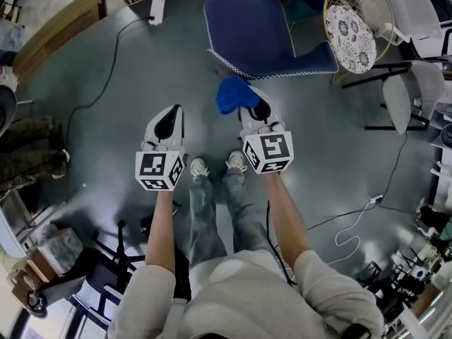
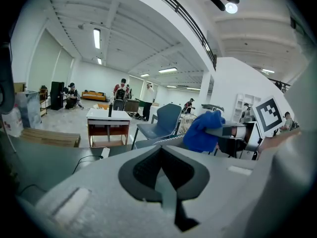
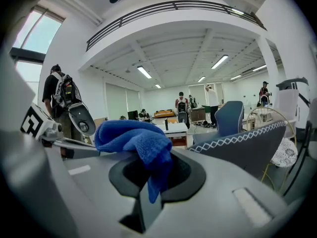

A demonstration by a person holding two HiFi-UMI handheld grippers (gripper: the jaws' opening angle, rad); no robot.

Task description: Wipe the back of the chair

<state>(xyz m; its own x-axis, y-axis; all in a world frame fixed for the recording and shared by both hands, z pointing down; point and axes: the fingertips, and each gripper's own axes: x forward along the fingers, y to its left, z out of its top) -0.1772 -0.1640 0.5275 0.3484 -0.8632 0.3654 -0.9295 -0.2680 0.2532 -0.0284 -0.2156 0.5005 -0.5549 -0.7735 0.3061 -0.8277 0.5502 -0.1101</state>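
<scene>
- Your right hand-held gripper (image 1: 248, 106) clamps the blue cloth (image 1: 232, 94).
- Your left hand-held gripper (image 1: 174, 113) is beside it, jaws together and empty.
- The chair (image 1: 261, 37) stands just ahead, its stitched edge near the cloth.

Your views are bright, evenly lit by long white ceiling strip lights (image 2: 96, 38); the glossy grey floor (image 1: 99, 207) shows soft glare. Fisheye distortion bends and darkens your frame edges; the nearest foreground blurs.

Head view looks steeply down; both gripper views face the chair (image 1: 268, 37) (image 3: 247, 150).
</scene>
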